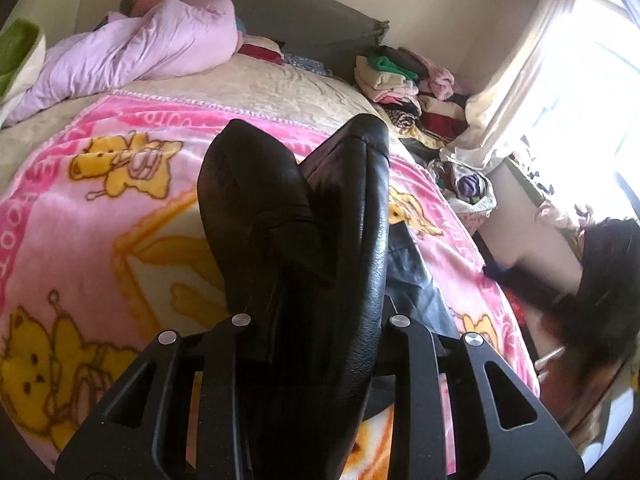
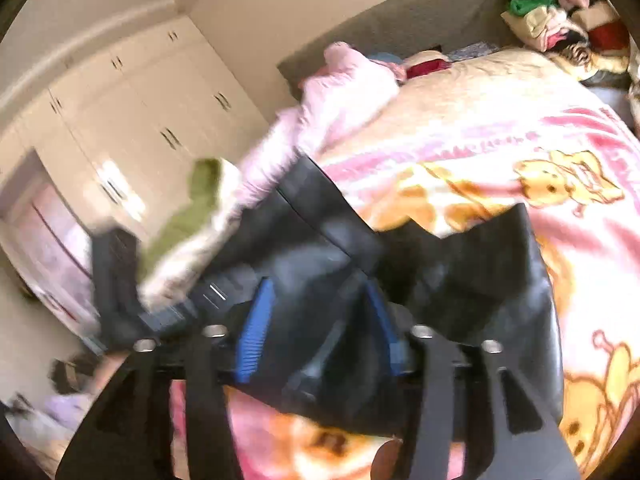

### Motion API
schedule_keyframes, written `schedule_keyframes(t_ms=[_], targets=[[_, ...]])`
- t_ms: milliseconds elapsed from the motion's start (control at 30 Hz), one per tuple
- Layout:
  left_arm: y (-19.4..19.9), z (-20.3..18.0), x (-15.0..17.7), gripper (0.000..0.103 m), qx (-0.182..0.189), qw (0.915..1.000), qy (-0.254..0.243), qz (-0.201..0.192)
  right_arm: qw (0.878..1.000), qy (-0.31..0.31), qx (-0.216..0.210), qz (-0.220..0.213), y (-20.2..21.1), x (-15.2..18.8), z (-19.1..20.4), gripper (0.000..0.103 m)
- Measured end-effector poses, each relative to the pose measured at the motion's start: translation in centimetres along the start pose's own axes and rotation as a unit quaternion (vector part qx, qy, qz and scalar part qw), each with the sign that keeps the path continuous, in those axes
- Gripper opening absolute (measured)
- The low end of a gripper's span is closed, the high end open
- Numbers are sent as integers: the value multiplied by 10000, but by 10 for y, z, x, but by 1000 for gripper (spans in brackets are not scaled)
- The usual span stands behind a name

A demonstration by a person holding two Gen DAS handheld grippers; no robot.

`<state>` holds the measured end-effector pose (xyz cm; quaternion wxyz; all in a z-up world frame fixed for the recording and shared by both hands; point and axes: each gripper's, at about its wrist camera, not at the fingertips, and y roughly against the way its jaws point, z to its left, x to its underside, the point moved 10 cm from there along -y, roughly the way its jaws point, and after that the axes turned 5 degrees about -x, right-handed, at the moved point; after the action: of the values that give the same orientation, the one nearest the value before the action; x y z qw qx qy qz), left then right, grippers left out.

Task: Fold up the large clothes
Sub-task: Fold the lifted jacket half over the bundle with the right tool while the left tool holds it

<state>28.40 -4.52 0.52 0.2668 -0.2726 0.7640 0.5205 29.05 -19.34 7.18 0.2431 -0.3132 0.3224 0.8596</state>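
A black leather-like jacket (image 1: 304,240) is bunched up between the fingers of my left gripper (image 1: 316,320), which is shut on it and holds it above the bed; the fingertips are hidden by its folds. In the right wrist view, which is blurred, my right gripper (image 2: 316,320) with blue fingers (image 2: 256,324) is closed around another part of the black jacket (image 2: 460,280). The jacket spreads across the pink cartoon-bear blanket (image 1: 100,208), which also shows in the right wrist view (image 2: 520,160).
A crumpled lilac duvet (image 1: 132,48) lies at the head of the bed. Stacks of folded clothes (image 1: 404,76) sit beside the bed near the curtain (image 1: 516,72). White wardrobes (image 2: 132,108) stand at the left. A green and white cloth (image 2: 188,216) lies on the bed edge.
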Motion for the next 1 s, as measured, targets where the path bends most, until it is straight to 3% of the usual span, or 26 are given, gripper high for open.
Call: schedule_keyframes(t_ms=[67,133,233,533,733,767,867,1000], targets=[[-2,-6,4,21,-33,10000,-77,7,9998,-77,-42,205,-9,-9,8,76],[-4,-11,7,21,-80,9998,-173,6,9976,-20,153,680,-32,-8,15,86],[-5,-15,11,21,-171,9994,-311,-5,9911,-110,256,1303,-73,-2,10,88],[-6,-22,19,22,-281,9981,-556,16,9809,151,638,1831,-128,14,12,86],[-8,-19,19,22,-315,9978,-579,29,9762,346,737,2011,-147,16,1,70],[-9,-19,19,22,-314,9979,-571,42,9762,390,707,2014,-148,16,1,65],[-9,-18,18,25,-268,9981,-551,55,9782,485,504,1956,-149,14,6,39],[3,-20,17,36,-44,9983,-578,-14,9813,673,364,1764,-142,9,12,27]])
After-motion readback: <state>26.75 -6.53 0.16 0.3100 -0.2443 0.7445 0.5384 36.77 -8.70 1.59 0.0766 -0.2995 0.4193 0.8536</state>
